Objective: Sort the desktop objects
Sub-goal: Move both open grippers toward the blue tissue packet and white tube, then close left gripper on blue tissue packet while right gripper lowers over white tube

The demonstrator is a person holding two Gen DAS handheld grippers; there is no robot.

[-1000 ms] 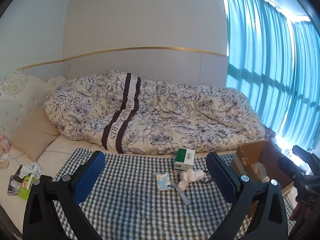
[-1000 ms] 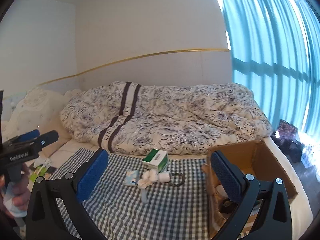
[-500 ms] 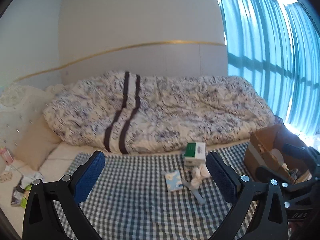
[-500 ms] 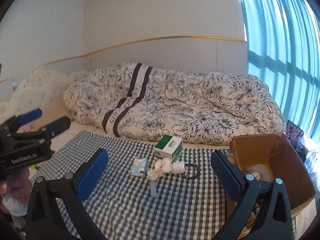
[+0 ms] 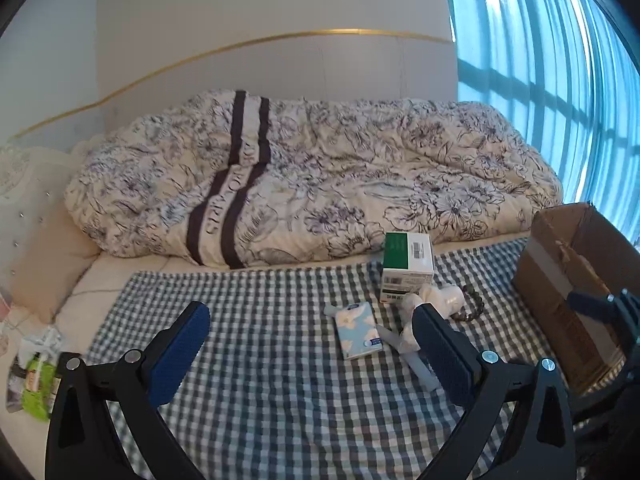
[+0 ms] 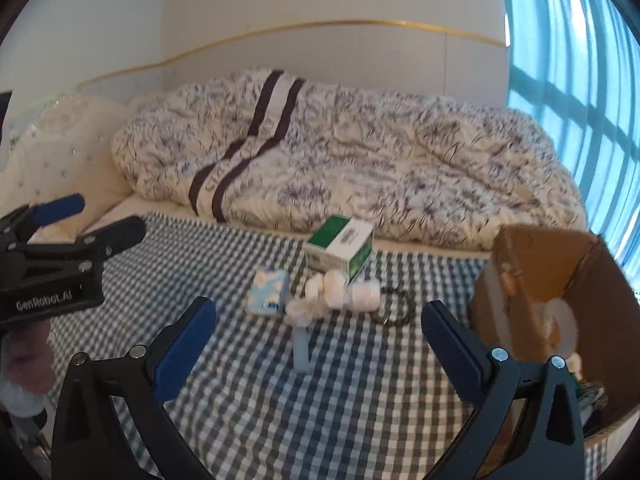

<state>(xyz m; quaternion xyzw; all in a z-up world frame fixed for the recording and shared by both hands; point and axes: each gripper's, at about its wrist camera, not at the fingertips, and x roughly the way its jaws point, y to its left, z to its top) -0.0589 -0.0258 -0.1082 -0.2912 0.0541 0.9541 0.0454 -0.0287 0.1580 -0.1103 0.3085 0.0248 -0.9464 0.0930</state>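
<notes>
Both pairs of jaws stand wide apart with nothing between them. On the left gripper (image 5: pixel 314 346) the blue ribbed pads (image 5: pixel 180 354) hang above the checked cloth (image 5: pixel 280 420), and its right pad overlaps the white cloth bundle (image 5: pixel 438 300) in the picture; whether it touches cannot be told. The right gripper (image 6: pixel 318 346) likewise holds nothing, its pads (image 6: pixel 186 346) above the same cloth (image 6: pixel 340 408).

Legible writing is scarce. The body of the left gripper, seen from the right wrist view, bears "GenRobot.AI" in white. The dark stripes on the floral duvet (image 5: pixel 320 176) carry lettering that reads roughly "ADE...O ARIS"; the middle is folded and unclear. The green and white carton (image 5: pixel 407 266) shows a barcode label on top and small print on its side, too fine to read. The pale blue flowered tissue pack (image 5: pixel 358 330) has a small blue logo that cannot be made out.

The things to be sorted lie together near the middle of the checked cloth: the carton at the back, the white cloth bundle just in front of it, a dark bead bracelet (image 6: pixel 394 306) beside the bundle, the tissue pack to the left, and a translucent pale blue strip (image 6: pixel 302 350) running forward from under the bundle. An open cardboard box (image 6: pixel 560 264) lies at the right edge, with a roll of tape (image 6: pixel 560 328) inside
</notes>
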